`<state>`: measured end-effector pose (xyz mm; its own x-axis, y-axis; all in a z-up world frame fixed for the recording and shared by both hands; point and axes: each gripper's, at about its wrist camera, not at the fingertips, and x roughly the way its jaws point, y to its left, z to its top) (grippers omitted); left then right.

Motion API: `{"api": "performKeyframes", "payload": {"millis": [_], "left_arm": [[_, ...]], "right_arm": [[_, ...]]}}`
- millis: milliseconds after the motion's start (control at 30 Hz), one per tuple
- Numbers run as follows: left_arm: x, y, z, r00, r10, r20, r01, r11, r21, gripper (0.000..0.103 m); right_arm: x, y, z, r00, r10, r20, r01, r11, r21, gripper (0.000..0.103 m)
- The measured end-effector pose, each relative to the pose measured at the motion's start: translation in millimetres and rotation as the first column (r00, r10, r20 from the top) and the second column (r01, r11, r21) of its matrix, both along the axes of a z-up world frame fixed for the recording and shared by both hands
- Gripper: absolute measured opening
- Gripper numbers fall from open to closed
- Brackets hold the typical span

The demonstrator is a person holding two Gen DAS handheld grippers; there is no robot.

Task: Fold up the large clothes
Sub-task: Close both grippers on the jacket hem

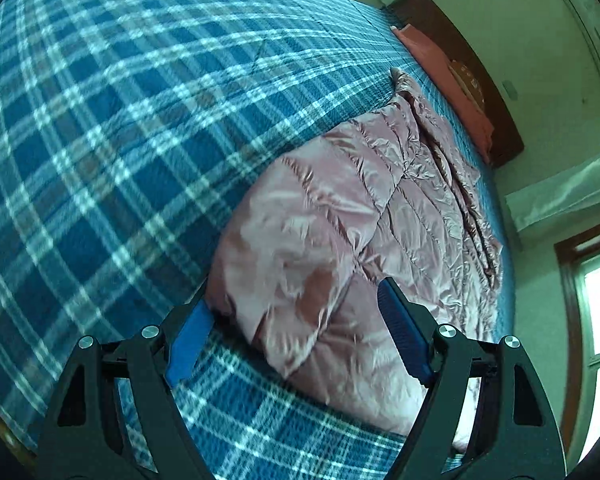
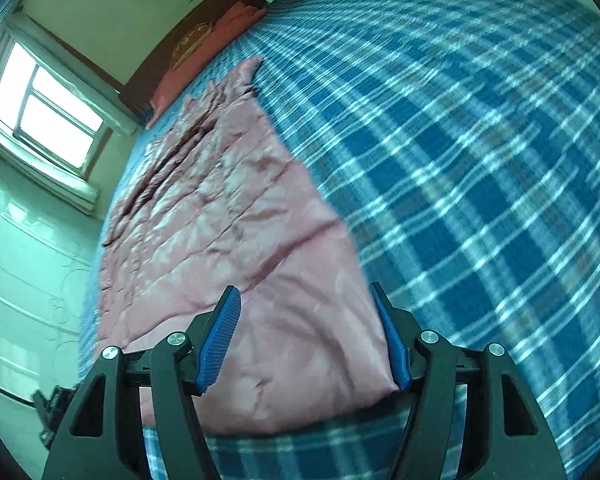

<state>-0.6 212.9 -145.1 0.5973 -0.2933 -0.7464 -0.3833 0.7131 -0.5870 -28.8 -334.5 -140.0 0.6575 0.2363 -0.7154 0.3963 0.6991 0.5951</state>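
Both tongs are over the bed now, and both stand open with nothing pinched. The left gripper (image 1: 296,332) has its blue pads (image 1: 404,336) spread wide over the near end of the coat (image 1: 340,220), one pad out past the coat's edge above the plaid blanket (image 1: 100,120). The right gripper (image 2: 306,340) straddles the coat's (image 2: 236,216) other near corner, pads clear of the cloth as far as the view shows. The coat itself lies flat and long on the blanket (image 2: 480,140), running from the tongs away toward the headboard (image 1: 472,80). It is a shiny pink quilted thing, puffy, so I judge it light but bulky, soft all through, and slick in the shell; it will likely slide on itself and spring back open after a fold. Best bet is to bite deep at the two near corners, on the stitched hem where the fabric is firm, not on a puffed panel. Count it up: one coat, two grippers, one blanket, and one reddish pillow (image 1: 444,76) beside the headboard, well apart from the tongs. Beyond the headboard, one window (image 2: 48,108) shows.
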Motion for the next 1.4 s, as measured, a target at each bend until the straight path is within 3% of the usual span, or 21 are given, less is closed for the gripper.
{"api": "performKeyframes", "payload": {"millis": [100, 200, 400, 567, 867, 967, 1033, 1100, 1167, 1267, 1400], "left_arm": [[-5, -4, 0, 1.000, 0.007, 0.028, -0.007, 1.000, 0.013, 0.080], [-5, -4, -1, 0.999, 0.018, 0.042, -0.017, 0.999, -0.031, 0.080], [5, -8, -7, 0.997, 0.016, 0.070, -0.012, 0.998, -0.055, 0.079], [18, -14, -6, 0.997, -0.003, 0.077, 0.010, 0.997, -0.083, 0.069], [33, -24, -10, 0.996, -0.030, 0.088, 0.030, 1.000, -0.002, 0.066], [35, -28, -8, 0.994, -0.050, 0.093, 0.048, 0.999, 0.025, 0.065], [33, -28, -7, 0.994, -0.065, 0.091, 0.062, 0.997, 0.035, 0.047], [34, -25, -10, 0.995, -0.069, 0.078, 0.067, 0.998, 0.019, 0.033], [34, -20, -14, 0.996, -0.059, 0.074, 0.060, 0.998, -0.010, 0.025], [34, -18, -14, 0.995, -0.063, 0.078, 0.065, 0.998, -0.025, 0.021], [30, -23, -2, 0.987, -0.087, 0.131, 0.086, 0.996, 0.013, 0.015]], "right_arm": [[-7, 8, -2, 1.000, 0.011, 0.028, -0.013, 0.997, 0.073, 0.064], [-14, 16, -6, 0.999, 0.007, 0.045, -0.013, 0.991, 0.133, 0.066], [-10, 22, -3, 0.993, -0.041, 0.111, 0.023, 0.987, 0.157, 0.065], [4, 34, -2, 0.994, -0.020, 0.109, 0.002, 0.987, 0.162, 0.064], [8, 37, -5, 0.993, -0.052, 0.103, 0.038, 0.991, 0.131, 0.063], [12, 39, -4, 0.995, -0.048, 0.092, 0.039, 0.994, 0.101, 0.053], [15, 42, -5, 0.996, -0.026, 0.088, 0.016, 0.994, 0.109, 0.035], [16, 44, -6, 0.996, -0.015, 0.086, 0.006, 0.994, 0.107, 0.030], [16, 44, -7, 0.996, -0.016, 0.087, 0.006, 0.994, 0.113, 0.025], [16, 41, -6, 0.995, -0.020, 0.095, 0.007, 0.991, 0.130, 0.019], [14, 40, 1, 0.992, -0.012, 0.126, -0.005, 0.992, 0.130, 0.014]]}}
